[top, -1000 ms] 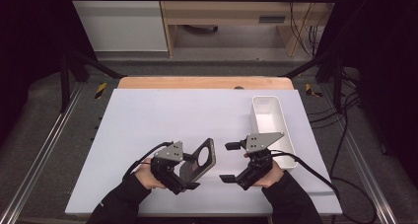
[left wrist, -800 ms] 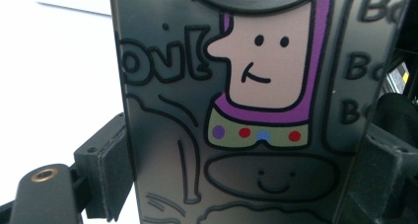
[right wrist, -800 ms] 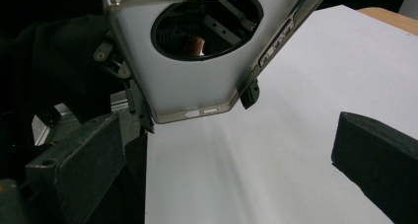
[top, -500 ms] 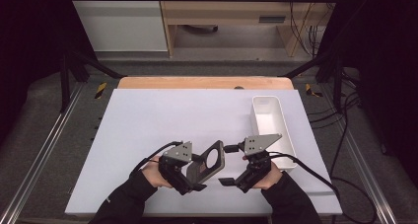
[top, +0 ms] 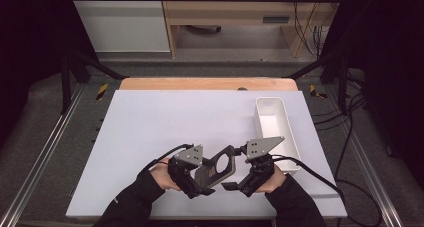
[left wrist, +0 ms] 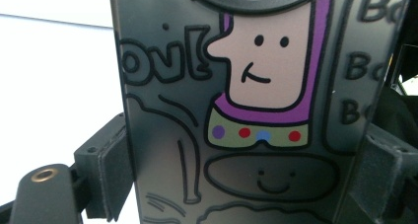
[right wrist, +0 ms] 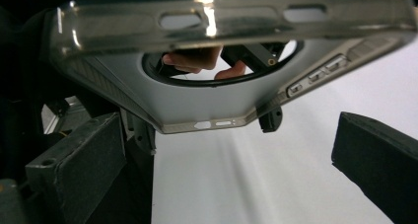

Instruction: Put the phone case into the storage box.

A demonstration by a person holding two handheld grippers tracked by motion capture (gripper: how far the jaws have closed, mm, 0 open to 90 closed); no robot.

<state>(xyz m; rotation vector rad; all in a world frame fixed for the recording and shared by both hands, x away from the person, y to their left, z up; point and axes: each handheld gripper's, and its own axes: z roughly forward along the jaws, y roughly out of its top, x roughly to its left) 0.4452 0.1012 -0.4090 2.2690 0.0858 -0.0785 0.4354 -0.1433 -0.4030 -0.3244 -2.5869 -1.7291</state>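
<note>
Tabletop in white takes up most of the scene, and a long white bin sits on its right side, near the right-hand tool. Down at the near edge the person's two sleeved arms come in, each hand wrapped round a tool. Between them is a dark phone case with a round cut-out, lifted off the surface and tilted. The left gripper is clamped on the lower part of that case: in the left gripper view its black pads press in against both edges of the case, whose printed side shows a cartoon figure with a purple collar and coloured dots. The right gripper sits just beside the case's far end with its jaws spread; in the right gripper view the case hangs above and between the two black pads, touching neither.
</note>
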